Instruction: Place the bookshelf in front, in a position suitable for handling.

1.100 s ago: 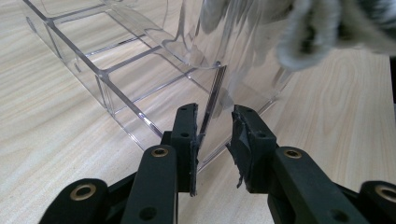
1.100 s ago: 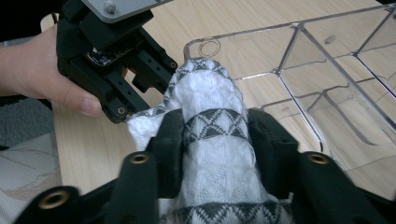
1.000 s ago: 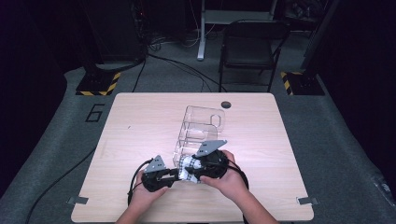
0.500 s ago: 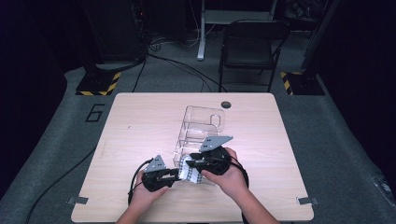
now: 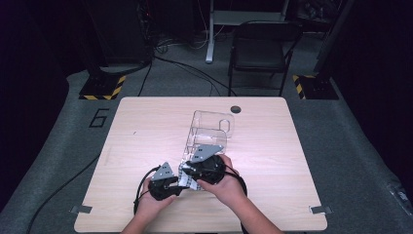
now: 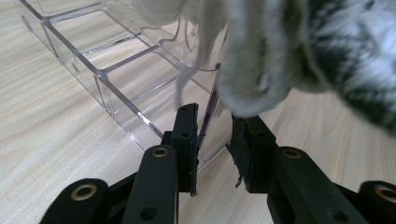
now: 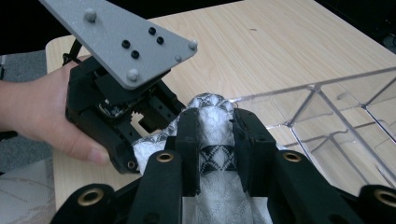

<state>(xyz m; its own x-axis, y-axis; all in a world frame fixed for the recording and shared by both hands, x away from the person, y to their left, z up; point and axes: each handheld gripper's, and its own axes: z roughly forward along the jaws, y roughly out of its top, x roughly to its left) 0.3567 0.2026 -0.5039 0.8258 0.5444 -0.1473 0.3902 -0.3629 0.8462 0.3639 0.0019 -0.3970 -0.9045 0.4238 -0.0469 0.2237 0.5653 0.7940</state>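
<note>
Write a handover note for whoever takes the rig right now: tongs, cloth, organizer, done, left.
Right tongs: jaws have just closed on the patterned cloth; cloth pinched between them.
Left tongs: jaws straddle the near wall of the clear organizer; whether they pinch it I cannot tell.
Cloth hangs at the organizer's near end, by the left tongs, not yet in a compartment.
Organizer lies on the table, compartments look empty.
Likely left: lower the cloth into a compartment, release.
</note>
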